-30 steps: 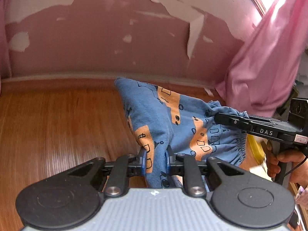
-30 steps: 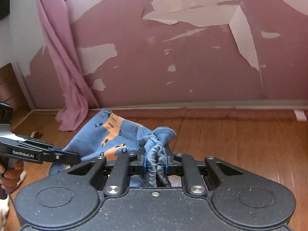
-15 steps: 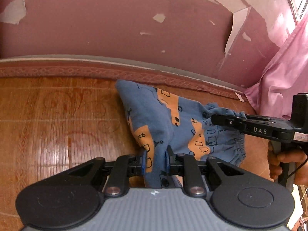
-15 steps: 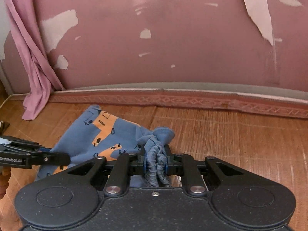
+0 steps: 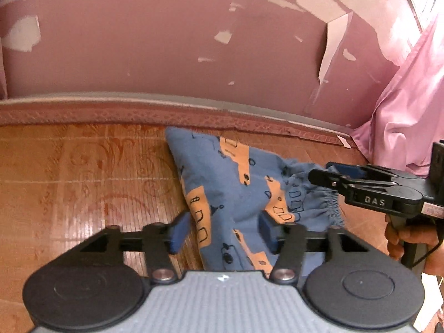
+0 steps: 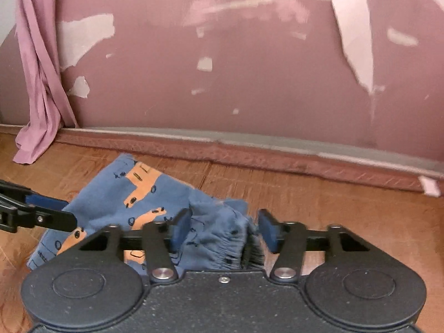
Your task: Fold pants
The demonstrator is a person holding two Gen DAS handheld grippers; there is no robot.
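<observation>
Both grippers are wide open now. The left gripper has its fingers spread either side of the pants, and the right gripper does the same over the gathered waistband, gripping nothing. A second ago both were clamped on the cloth, so this looks like a release. The pants sit in a lumpy bundle on the wooden floor, near its far edge by the wall. I'd guess one fold is down, with flattening left.
</observation>
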